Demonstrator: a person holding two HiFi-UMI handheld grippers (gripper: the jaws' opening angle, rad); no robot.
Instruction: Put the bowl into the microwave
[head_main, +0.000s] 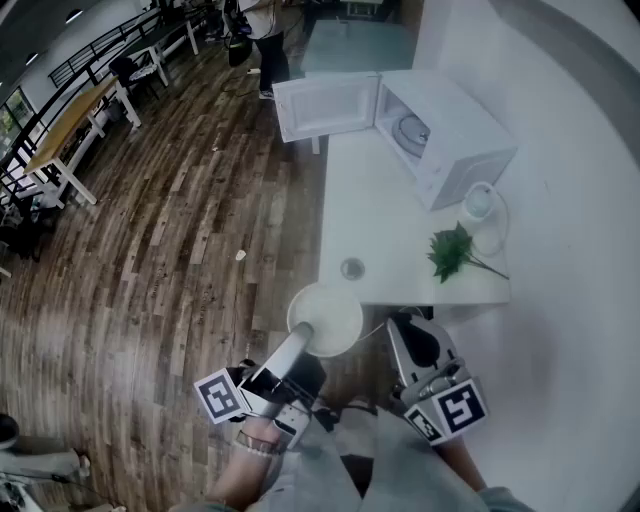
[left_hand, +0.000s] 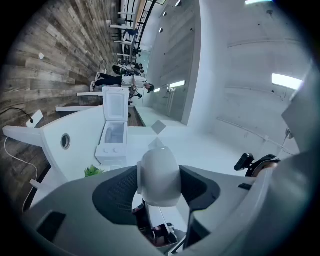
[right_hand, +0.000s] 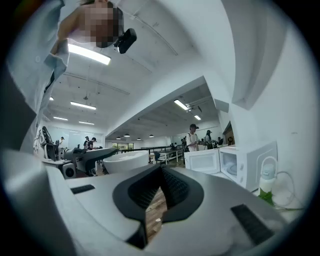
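Note:
A white bowl (head_main: 328, 316) hangs just over the near edge of the white table (head_main: 372, 205), and my left gripper (head_main: 305, 342) is shut on its rim from the near side. In the left gripper view the bowl's rim (left_hand: 159, 172) fills the gap between the jaws of that gripper (left_hand: 160, 192). The white microwave (head_main: 445, 140) stands at the table's far end with its door (head_main: 325, 106) swung open to the left; it also shows as the microwave (left_hand: 114, 136) and the microwave (right_hand: 249, 167). My right gripper (head_main: 408, 325) is shut and holds nothing, right of the bowl (right_hand: 125, 161).
A green plant sprig (head_main: 455, 250) and a white bottle with a cord (head_main: 482, 206) sit on the table's right side. A small round cap (head_main: 352, 268) lies near the front edge. Wooden floor, tables and people lie to the left and beyond.

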